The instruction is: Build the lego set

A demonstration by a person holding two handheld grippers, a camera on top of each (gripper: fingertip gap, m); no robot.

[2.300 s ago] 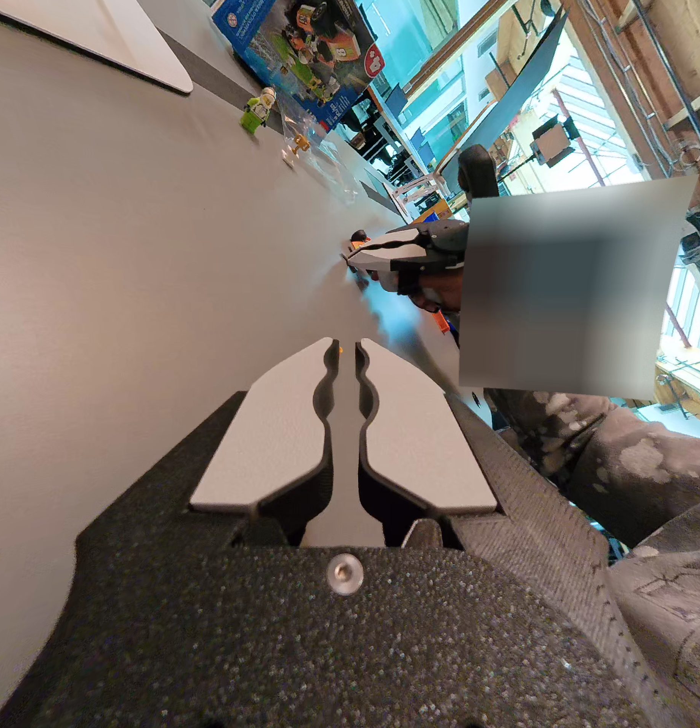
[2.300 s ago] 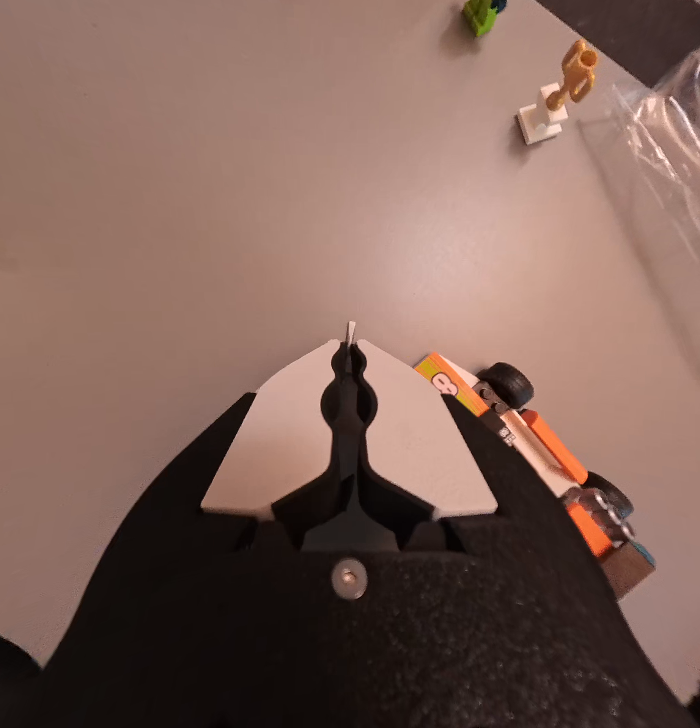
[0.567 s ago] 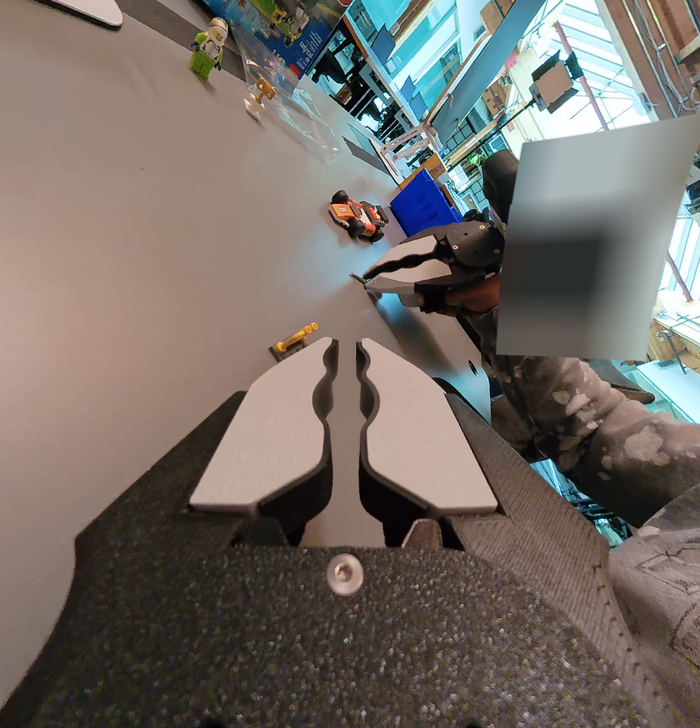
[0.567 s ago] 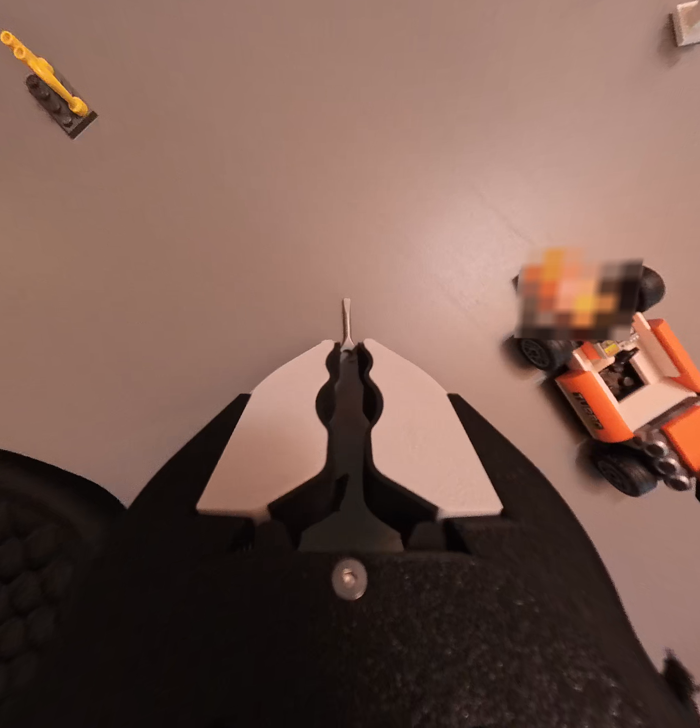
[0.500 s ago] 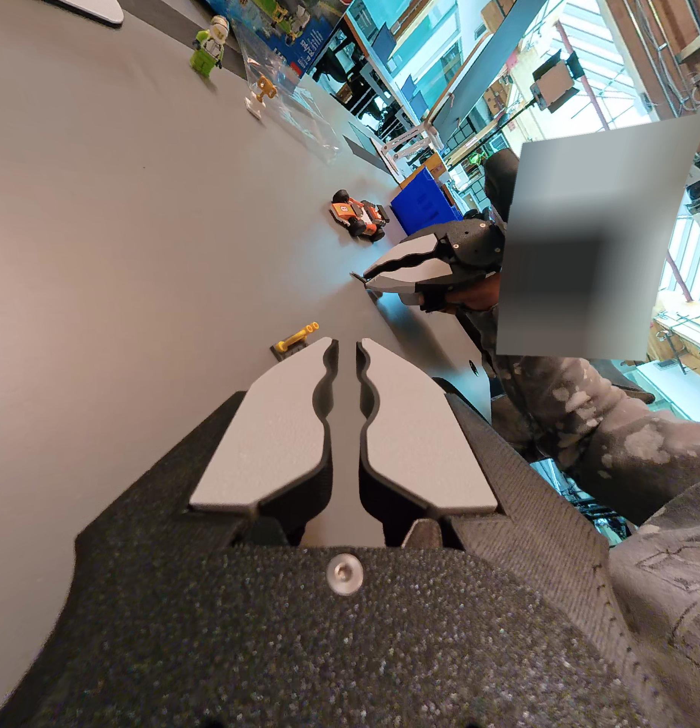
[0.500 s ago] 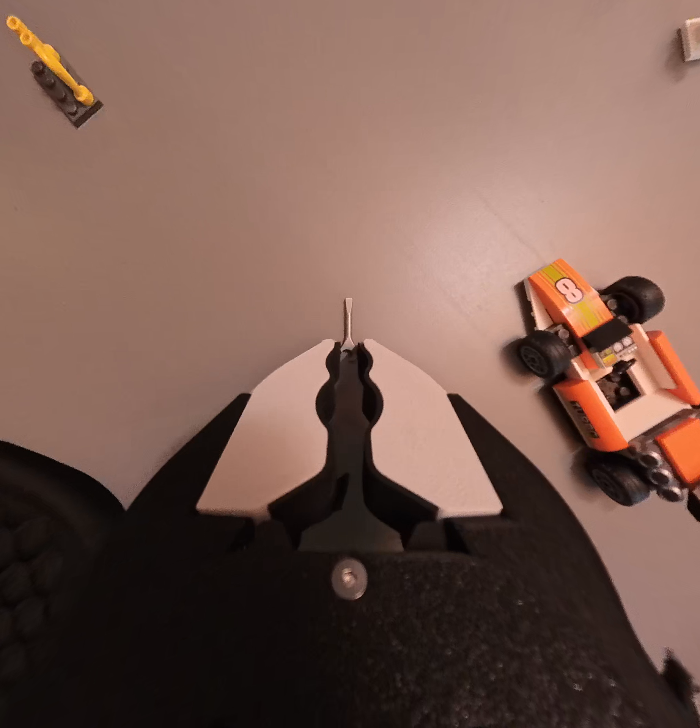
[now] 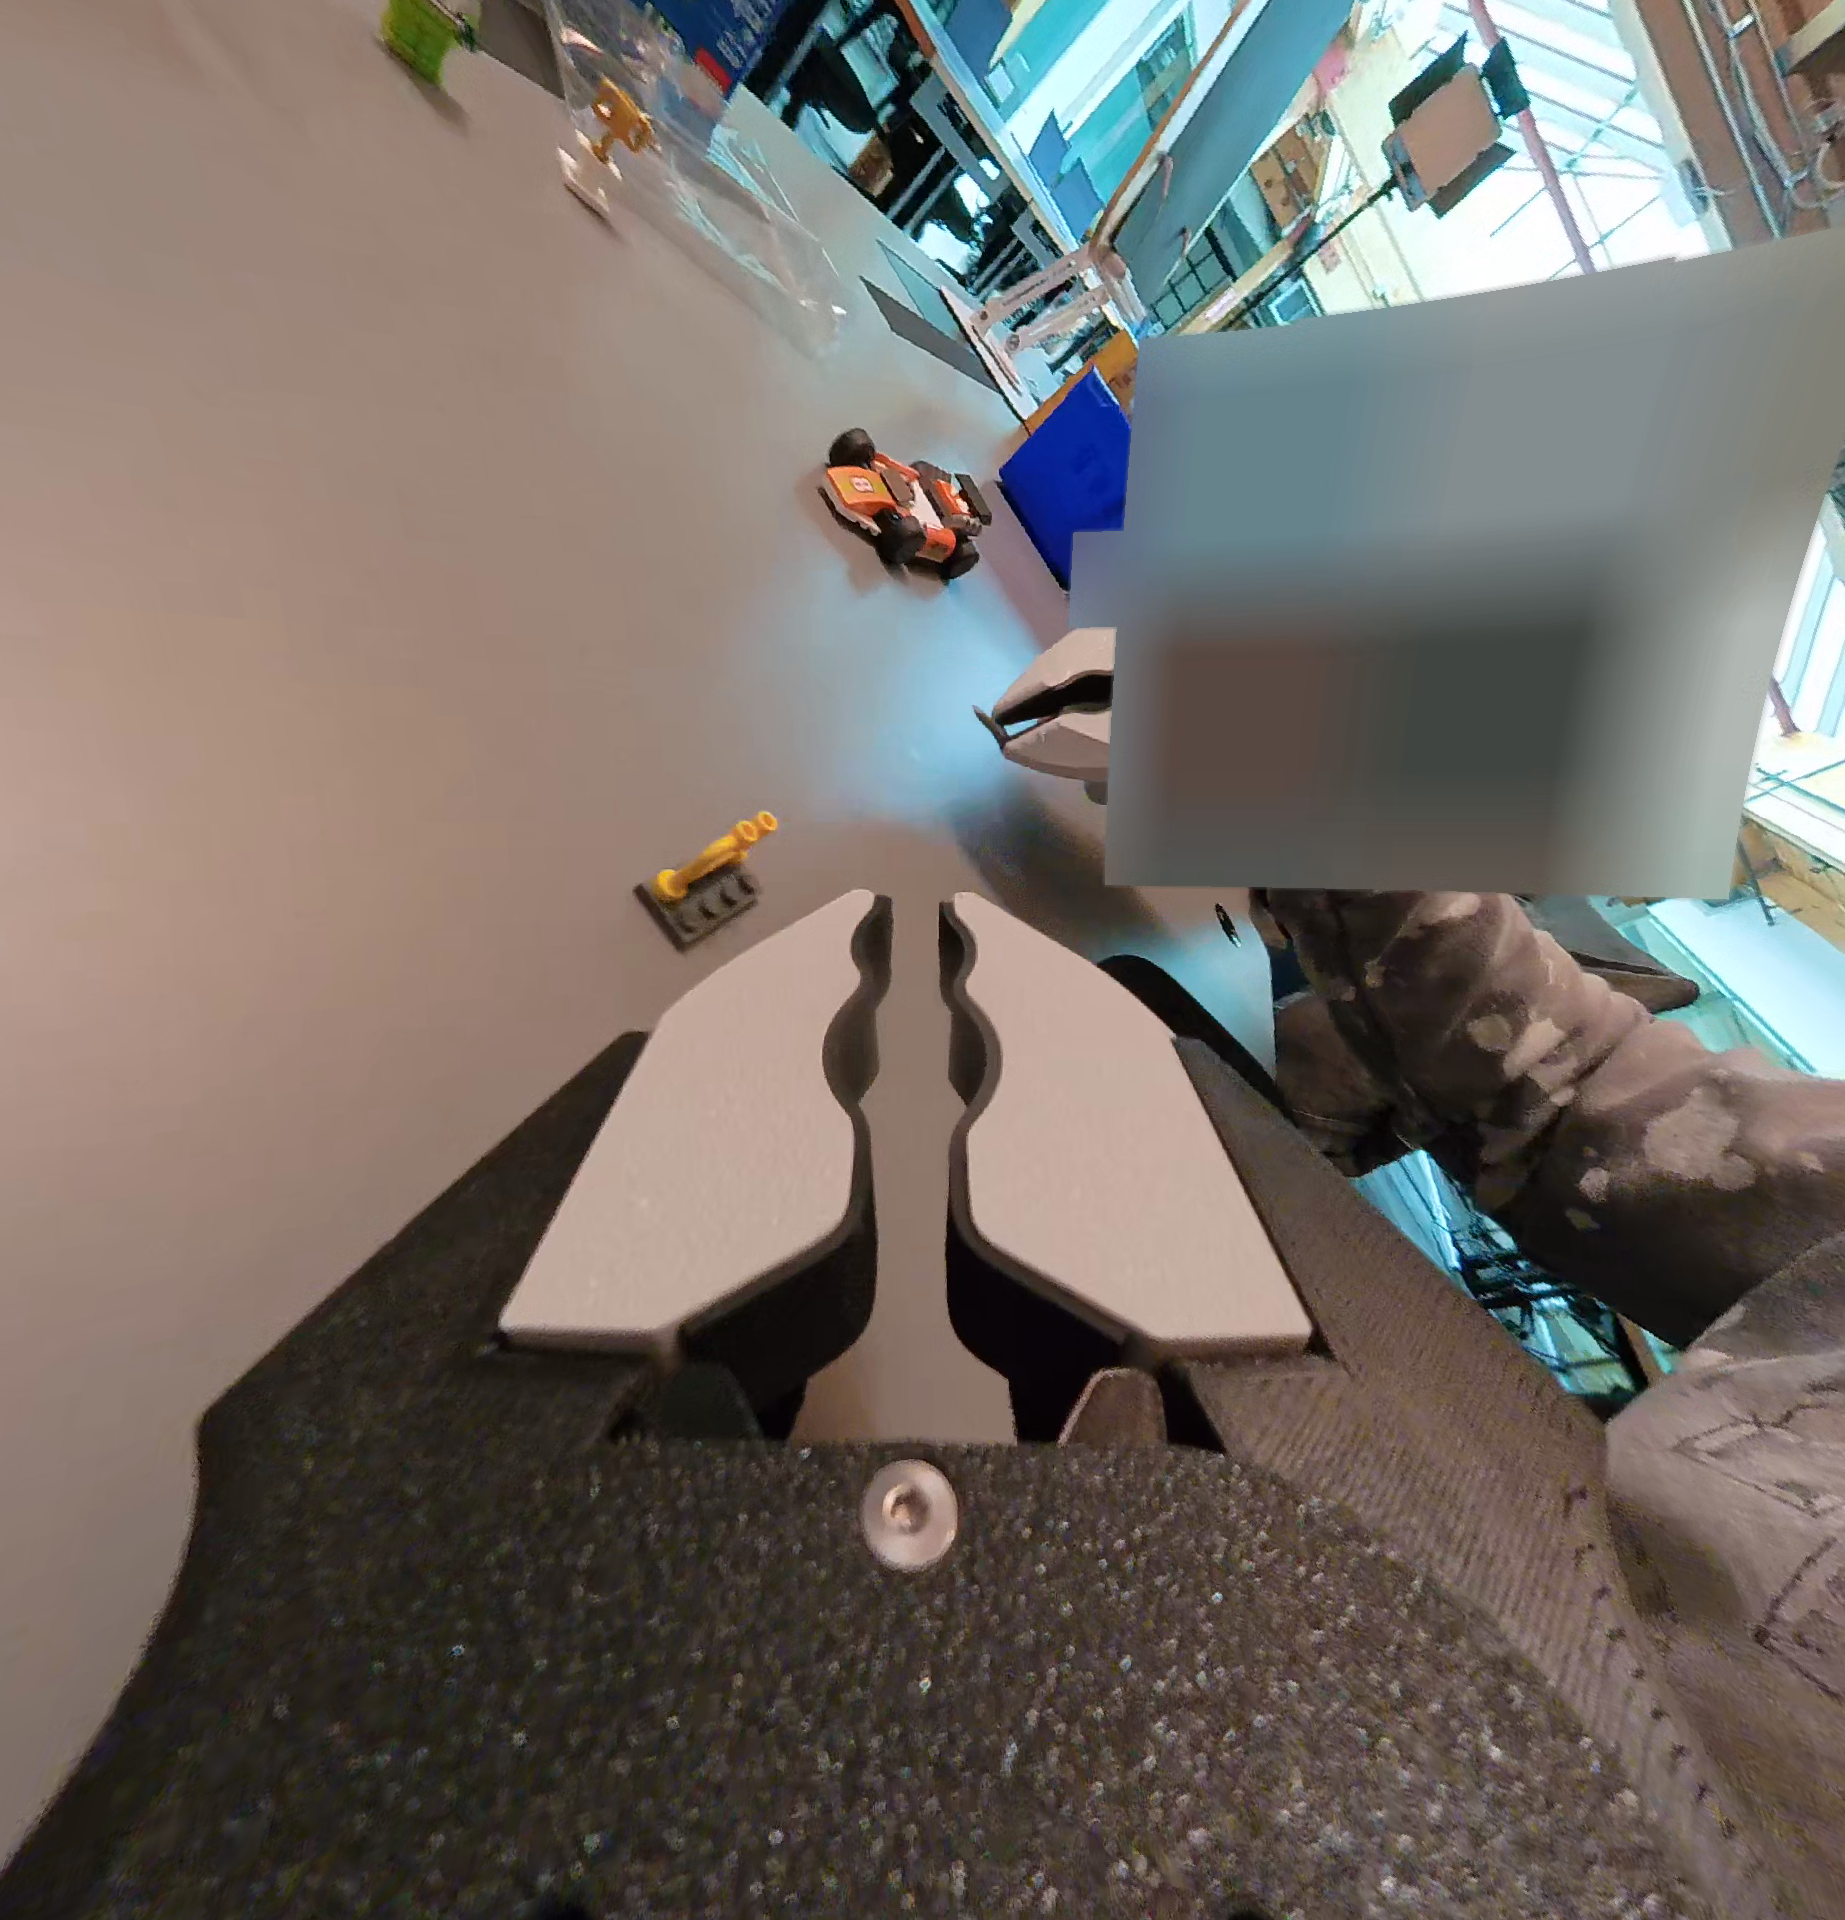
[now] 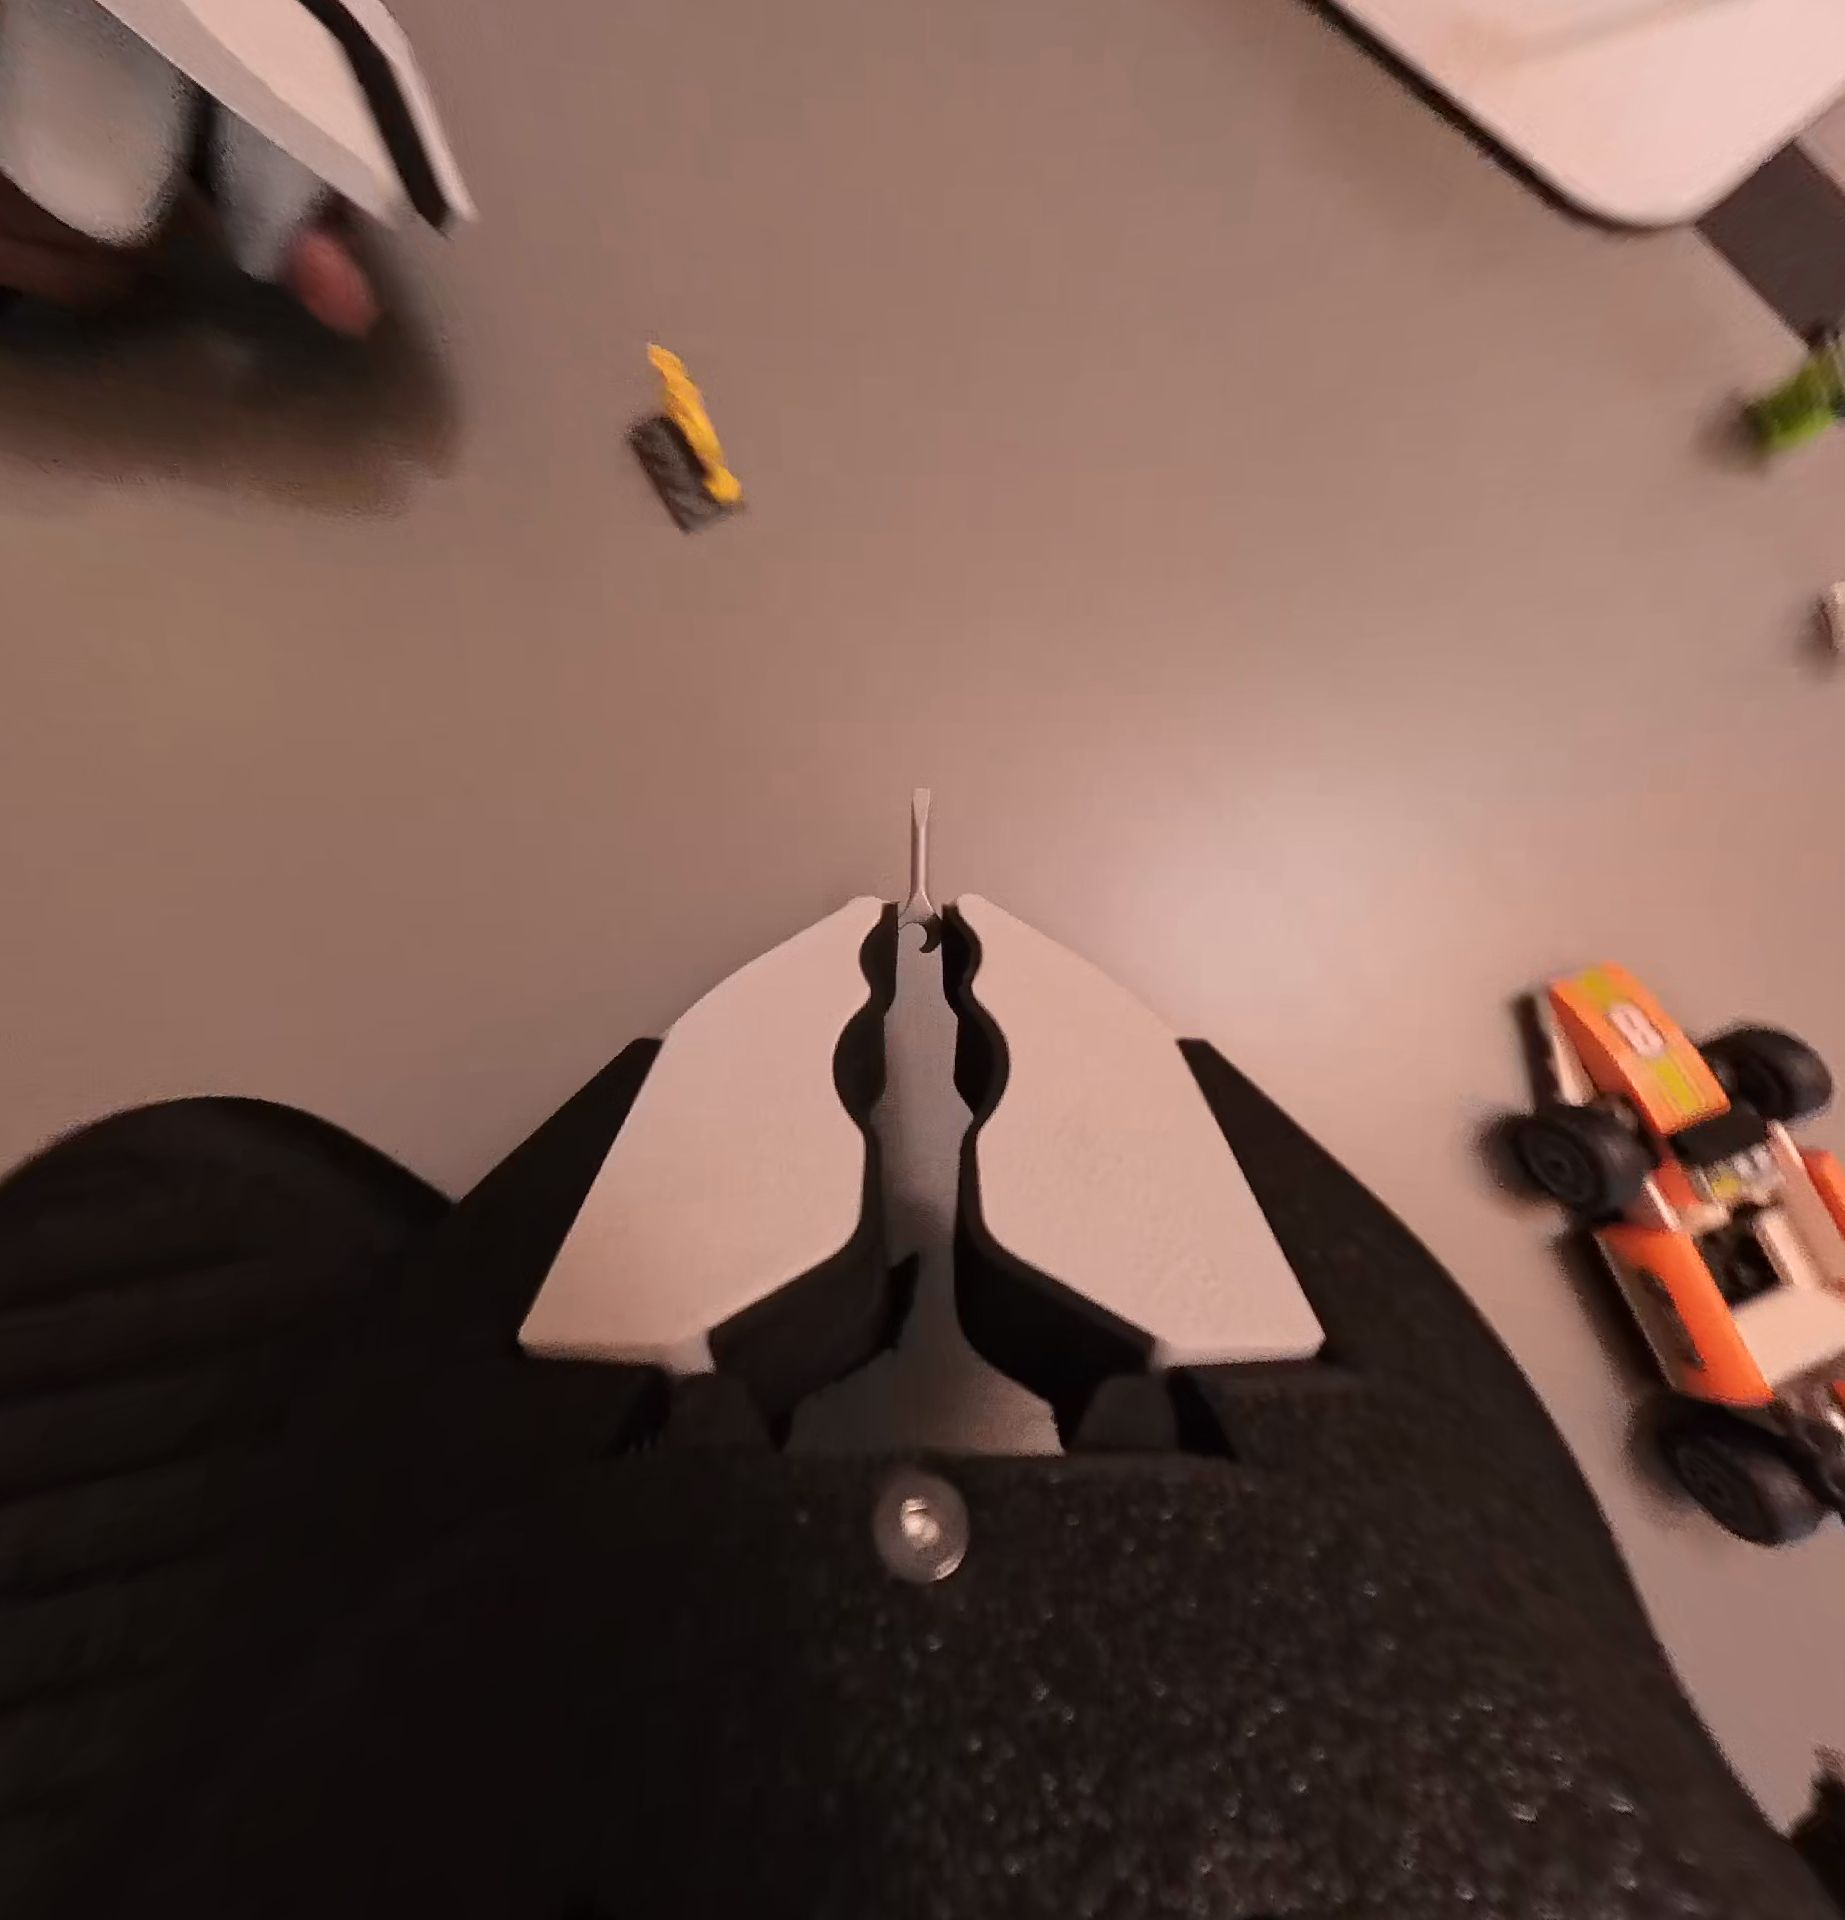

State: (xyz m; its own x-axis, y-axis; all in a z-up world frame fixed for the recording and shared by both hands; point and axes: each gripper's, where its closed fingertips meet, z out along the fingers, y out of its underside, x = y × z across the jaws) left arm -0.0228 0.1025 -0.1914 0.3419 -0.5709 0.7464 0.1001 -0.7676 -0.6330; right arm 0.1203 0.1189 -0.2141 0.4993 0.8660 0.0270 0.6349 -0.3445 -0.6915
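Observation:
My right gripper (image 8: 919, 906) is shut on a thin grey lego piece (image 8: 919, 842) that sticks out past its tips, above the grey table (image 8: 1157, 582). It also shows in the left wrist view (image 7: 1001, 722). A yellow piece on a small dark plate (image 8: 684, 442) lies ahead and to its left. The orange and white race car (image 8: 1728, 1247) stands to its right. My left gripper (image 7: 913, 906) has a narrow gap between its fingers and holds nothing. The yellow piece on its plate (image 7: 705, 883) lies just left of its tips, and the car (image 7: 902, 514) is farther off.
A green minifigure (image 7: 419, 26), a gold trophy on a white plate (image 7: 606, 135) and a clear plastic bag (image 7: 731, 208) lie at the far end. A white board (image 8: 1583, 94) sits at the table's far corner. A person's sleeve (image 7: 1520, 1091) is at the right. One gripper's finger ends stand about 15 cm off the other's. My right gripper is the nearer one to the green minifigure (image 7: 419, 26): about 25 cm, against 30 cm. Seen from the right wrist view (image 8: 1798, 394) as well.
My right gripper has moved with the grey piece toward the yellow piece, away from the car. My left gripper's finger now shows at the top left of the right wrist view.

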